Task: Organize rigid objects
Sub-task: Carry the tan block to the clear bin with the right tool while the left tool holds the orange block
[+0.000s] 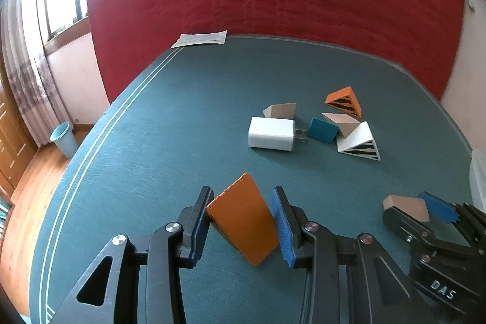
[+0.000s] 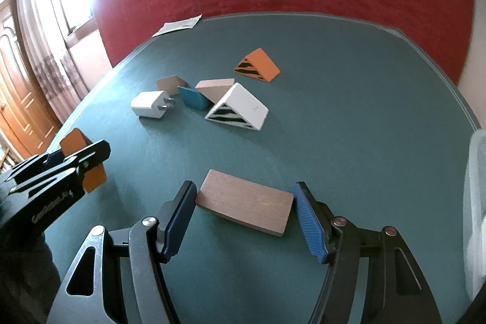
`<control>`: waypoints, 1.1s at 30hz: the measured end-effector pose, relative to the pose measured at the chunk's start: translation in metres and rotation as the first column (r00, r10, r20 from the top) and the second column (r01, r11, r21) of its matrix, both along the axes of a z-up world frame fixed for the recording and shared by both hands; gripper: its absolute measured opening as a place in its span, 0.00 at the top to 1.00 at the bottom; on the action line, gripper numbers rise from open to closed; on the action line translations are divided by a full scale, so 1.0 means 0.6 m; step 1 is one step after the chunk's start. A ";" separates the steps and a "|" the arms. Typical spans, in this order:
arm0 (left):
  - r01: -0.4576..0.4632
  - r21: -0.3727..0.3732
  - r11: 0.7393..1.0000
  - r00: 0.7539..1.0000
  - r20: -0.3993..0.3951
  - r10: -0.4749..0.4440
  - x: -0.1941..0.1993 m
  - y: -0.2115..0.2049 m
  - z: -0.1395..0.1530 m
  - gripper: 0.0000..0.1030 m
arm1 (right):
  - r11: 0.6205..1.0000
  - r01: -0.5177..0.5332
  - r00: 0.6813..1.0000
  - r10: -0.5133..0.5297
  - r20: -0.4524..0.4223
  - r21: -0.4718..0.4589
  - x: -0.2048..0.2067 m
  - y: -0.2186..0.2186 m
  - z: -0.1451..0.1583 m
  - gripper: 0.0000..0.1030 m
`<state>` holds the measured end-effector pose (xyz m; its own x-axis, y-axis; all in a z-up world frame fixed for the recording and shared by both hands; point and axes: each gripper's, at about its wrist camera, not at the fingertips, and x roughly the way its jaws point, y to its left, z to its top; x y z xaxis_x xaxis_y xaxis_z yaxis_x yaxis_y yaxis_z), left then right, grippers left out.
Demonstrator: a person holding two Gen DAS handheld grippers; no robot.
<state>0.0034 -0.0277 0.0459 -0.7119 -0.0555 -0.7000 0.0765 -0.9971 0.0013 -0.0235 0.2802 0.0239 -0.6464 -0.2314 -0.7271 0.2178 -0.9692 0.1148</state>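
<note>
Little looked sorted: on the green table mat [image 1: 152,141] a loose cluster lay well apart from both tongs — white charger [image 1: 271,133], white striped wedge [image 1: 360,142], orange striped wedge [image 1: 344,101], small blue block [image 1: 322,130], plus two plain wooden wedges. I judged most of the work remained. My left gripper [image 1: 243,220] was clamped on a tilted orange block [image 1: 244,220], seemingly lifted. My right gripper [image 2: 243,208] stood wider, both pads flanking a flat brown wooden block [image 2: 244,205]; firm contact I could not tell.

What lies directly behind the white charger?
A plain brown wedge block sits just behind the white charger on the green tabletop; the wedge's base is partly hidden by it.
</note>
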 end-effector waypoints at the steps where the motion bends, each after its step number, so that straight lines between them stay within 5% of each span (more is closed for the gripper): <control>1: 0.002 -0.002 1.000 1.000 0.000 -0.002 0.001 0.003 0.000 0.60 | 1.000 0.000 1.000 0.000 0.000 -0.003 0.004 0.006 0.000 0.36; 33: 0.092 -0.067 0.993 0.996 -0.003 -0.093 0.035 0.118 0.003 0.60 | 0.989 0.119 0.986 -0.127 -0.105 -0.084 0.109 0.180 0.062 0.36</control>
